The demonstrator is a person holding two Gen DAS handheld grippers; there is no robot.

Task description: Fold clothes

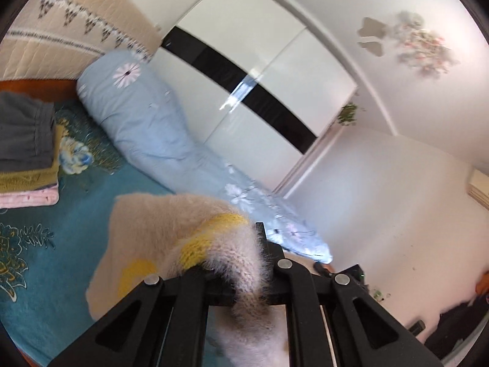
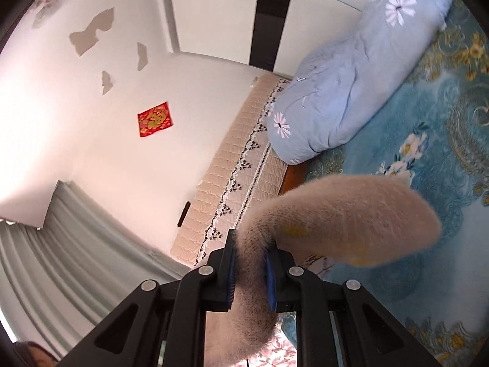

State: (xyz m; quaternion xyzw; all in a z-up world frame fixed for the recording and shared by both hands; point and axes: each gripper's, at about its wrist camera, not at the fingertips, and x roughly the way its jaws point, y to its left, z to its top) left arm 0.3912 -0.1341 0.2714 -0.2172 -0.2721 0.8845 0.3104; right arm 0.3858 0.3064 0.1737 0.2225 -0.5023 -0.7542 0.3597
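A fluffy beige sweater (image 1: 152, 232) with yellow knit patches hangs over the teal floral bedspread (image 1: 55, 290). My left gripper (image 1: 232, 263) is shut on a bunched part of it with a yellow band, and the fabric drapes down between the fingers. In the right wrist view my right gripper (image 2: 250, 257) is shut on another bunched part of the same sweater (image 2: 351, 217), clamped between the blue pads (image 2: 270, 278). The fabric bulges out beyond the fingers and hangs down below them. Both grippers hold the sweater lifted above the bed.
A stack of folded clothes (image 1: 27, 153), grey on top, lies on the bed at the left. A rolled light blue floral duvet (image 1: 159, 128) lies along the far side and also shows in the right wrist view (image 2: 351, 85). A white wardrobe (image 1: 269, 76) stands behind. A quilted headboard (image 2: 232, 183) is near.
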